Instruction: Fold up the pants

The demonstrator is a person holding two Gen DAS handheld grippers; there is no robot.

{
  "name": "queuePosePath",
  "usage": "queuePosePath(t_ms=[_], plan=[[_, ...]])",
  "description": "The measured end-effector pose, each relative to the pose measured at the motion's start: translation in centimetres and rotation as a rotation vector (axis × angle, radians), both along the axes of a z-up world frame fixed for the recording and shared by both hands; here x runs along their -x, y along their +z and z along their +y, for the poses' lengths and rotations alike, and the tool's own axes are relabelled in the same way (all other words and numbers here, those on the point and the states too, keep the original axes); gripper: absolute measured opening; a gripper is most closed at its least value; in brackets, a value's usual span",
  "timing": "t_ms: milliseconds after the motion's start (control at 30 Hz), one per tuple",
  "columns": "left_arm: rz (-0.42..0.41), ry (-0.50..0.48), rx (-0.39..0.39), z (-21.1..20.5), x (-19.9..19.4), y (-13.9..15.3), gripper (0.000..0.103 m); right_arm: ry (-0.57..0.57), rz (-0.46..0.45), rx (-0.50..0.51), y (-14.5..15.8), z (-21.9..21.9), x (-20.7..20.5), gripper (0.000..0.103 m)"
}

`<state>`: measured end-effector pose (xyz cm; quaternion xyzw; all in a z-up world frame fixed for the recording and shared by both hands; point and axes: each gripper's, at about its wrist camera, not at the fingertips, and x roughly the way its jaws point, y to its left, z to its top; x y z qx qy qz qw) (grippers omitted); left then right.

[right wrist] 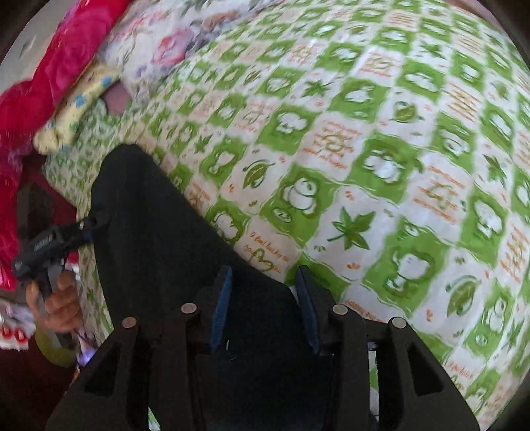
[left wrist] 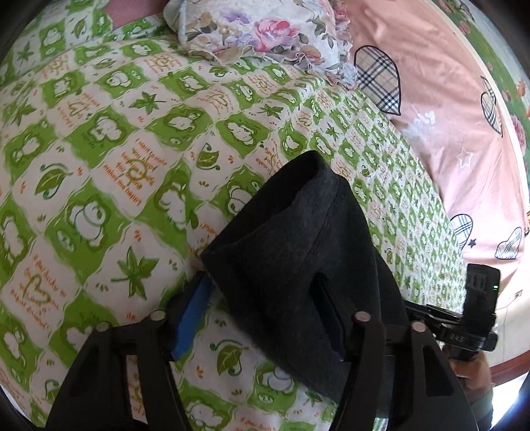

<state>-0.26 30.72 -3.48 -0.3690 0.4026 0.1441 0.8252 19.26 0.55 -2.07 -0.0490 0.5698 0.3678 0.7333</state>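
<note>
Filling most of both wrist views, a bed sheet (left wrist: 109, 159) checked in green and white, with leaves and orange script, lies under everything else. A pink quilt (left wrist: 440, 109) with plaid hearts runs down the right side of the left wrist view, and a flowered pillow (left wrist: 261, 30) sits at the upper middle. In the right wrist view a crimson blanket (right wrist: 63, 56) is bunched in the upper left, with a yellow flowered cushion (right wrist: 79, 102) just below it. The black pants (left wrist: 298, 258) rise from the lower middle of the left wrist view, a hemmed opening at their top; in the right wrist view they sweep from left of centre down to the bottom edge. The left gripper (left wrist: 265, 318) stands fairly wide: its left blue pad is bare, while the cloth drapes over the right finger, so whether it pinches the fabric cannot be told. The right gripper (right wrist: 265, 305) is narrower, its blue pads spaced apart with the pants lying between them; a pinch cannot be confirmed. A hand (right wrist: 61, 301) grips the other tool's handle at the lower left of the right wrist view.
</note>
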Motion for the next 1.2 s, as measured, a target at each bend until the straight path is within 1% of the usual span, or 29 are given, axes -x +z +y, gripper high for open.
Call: queuePosePath(t_ms=[33,67,100,133,167,200,233,300,333,433,467,533,633,700,767,833,1000,1100,1167,1200], plan=[[0.001,-0.003,-0.009,0.0,-0.2,-0.1,0.052,0.018,0.003,0.008,0.0,0.2,0.1,0.04],[0.0,-0.009,-0.019,0.0,-0.5,-0.1,0.047,0.036,0.006,0.013,0.0,0.2,0.3,0.036],[-0.004,-0.012,-0.027,0.0,-0.6,-0.1,0.044,0.049,0.007,0.013,0.1,0.3,0.5,0.031],[-0.012,-0.019,-0.035,-0.1,-0.7,-0.1,0.037,0.053,0.005,0.01,0.1,0.3,0.7,0.028],[-0.022,-0.026,-0.035,-0.1,-0.5,0.0,0.03,0.051,-0.002,0.008,0.3,0.2,1.0,0.022],[-0.039,-0.031,-0.031,-0.1,-0.3,0.1,0.026,0.049,-0.025,0.01,0.6,0.1,1.4,0.016],[-0.07,-0.038,-0.025,-0.1,0.1,0.5,0.021,0.049,-0.057,0.018,0.9,0.1,1.9,0.015],[-0.127,-0.049,-0.021,-0.3,0.9,1.5,0.019,0.044,-0.123,0.025,2.0,0.5,3.0,0.012],[-0.153,-0.055,-0.03,-0.5,1.4,2.1,0.018,0.04,-0.174,0.034,2.8,0.6,3.8,0.012],[-0.216,-0.065,-0.065,-1.0,3.4,4.2,0.018,0.027,-0.351,0.086,5.3,1.1,5.7,0.011],[-0.225,-0.063,-0.074,-1.2,3.9,4.6,0.018,0.014,-0.426,0.11,6.2,1.4,6.5,0.011],[-0.248,-0.059,-0.092,-1.2,5.0,5.4,0.018,-0.003,-0.534,0.14,7.1,1.8,7.4,0.01],[-0.269,-0.055,-0.126,-0.9,6.1,6.1,0.018,-0.015,-0.611,0.164,6.8,3.5,7.9,0.01],[-0.255,-0.06,-0.142,-0.6,6.2,6.0,0.018,-0.015,-0.633,0.195,5.6,4.6,7.7,0.01],[-0.238,-0.068,-0.157,-0.2,6.3,5.5,0.018,-0.021,-0.637,0.215,4.6,5.5,7.4,0.01],[-0.206,-0.077,-0.19,-0.2,6.2,4.9,0.018,-0.038,-0.631,0.225,3.5,6.2,6.9,0.01],[-0.16,-0.082,-0.241,-0.4,5.7,3.1,0.018,-0.085,-0.62,0.214,2.8,6.3,5.7,0.01],[-0.112,-0.082,-0.26,-0.5,5.0,1.8,0.019,-0.094,-0.605,0.224,2.0,6.4,5.3,0.009],[-0.082,-0.083,-0.269,-0.5,4.7,1.2,0.023,-0.109,-0.584,0.217,1.4,6.4,4.9,0.01],[-0.075,-0.082,-0.271,-0.5,4.7,1.1,0.027,-0.119,-0.58,0.209,1.3,6.2,5.0,0.013]])
